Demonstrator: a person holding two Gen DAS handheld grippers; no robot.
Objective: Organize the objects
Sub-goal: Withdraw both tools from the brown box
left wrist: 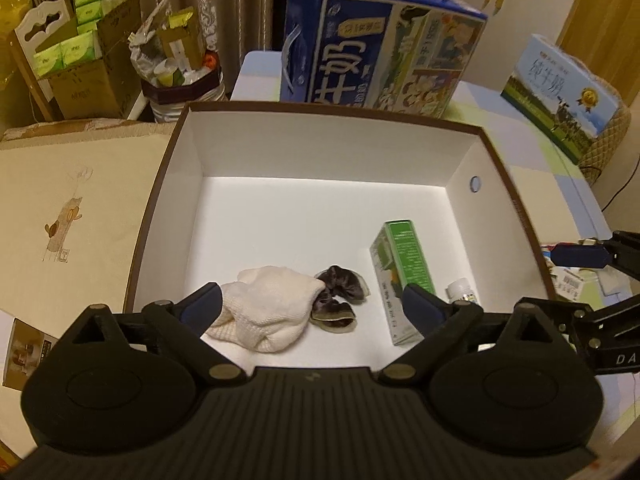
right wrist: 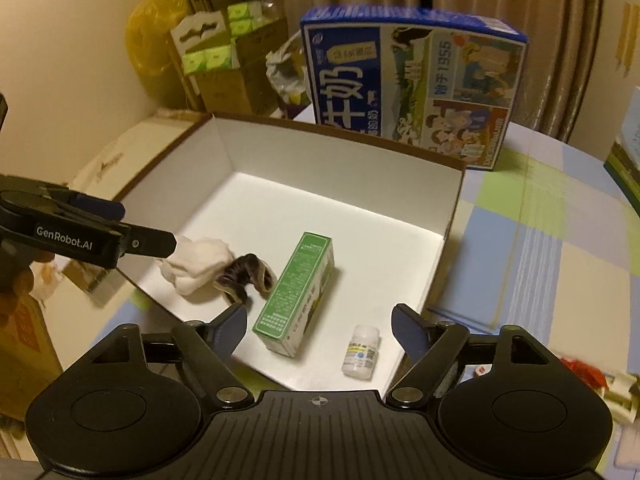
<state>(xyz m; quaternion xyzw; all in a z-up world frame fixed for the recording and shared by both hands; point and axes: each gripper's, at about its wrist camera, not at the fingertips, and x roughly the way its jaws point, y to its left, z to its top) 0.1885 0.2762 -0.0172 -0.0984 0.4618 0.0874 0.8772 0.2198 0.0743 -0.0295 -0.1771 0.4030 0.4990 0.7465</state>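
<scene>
A brown-rimmed white box (left wrist: 192, 152) (right wrist: 454, 208) holds a crumpled white cloth (left wrist: 268, 312) (right wrist: 200, 262), a dark scrunchie (left wrist: 340, 300) (right wrist: 246, 274), a green carton (left wrist: 404, 272) (right wrist: 296, 292) lying flat, and a small white pill bottle (left wrist: 462, 290) (right wrist: 362, 352). My left gripper (left wrist: 312, 308) is open over the box's near edge, above the cloth and scrunchie, holding nothing. My right gripper (right wrist: 320, 328) is open above the carton and the bottle, also holding nothing. The left gripper (right wrist: 136, 228) shows from the side in the right wrist view, its tip by the cloth.
A large blue milk carton box (left wrist: 380, 48) (right wrist: 416, 88) stands behind the white box. A light blue milk box (left wrist: 564, 96) sits far right. Cardboard boxes (left wrist: 92, 76) and a rubbish bag (left wrist: 176, 60) crowd the back left. Papers (left wrist: 580, 280) lie right of the box on a checked tablecloth (right wrist: 540, 240).
</scene>
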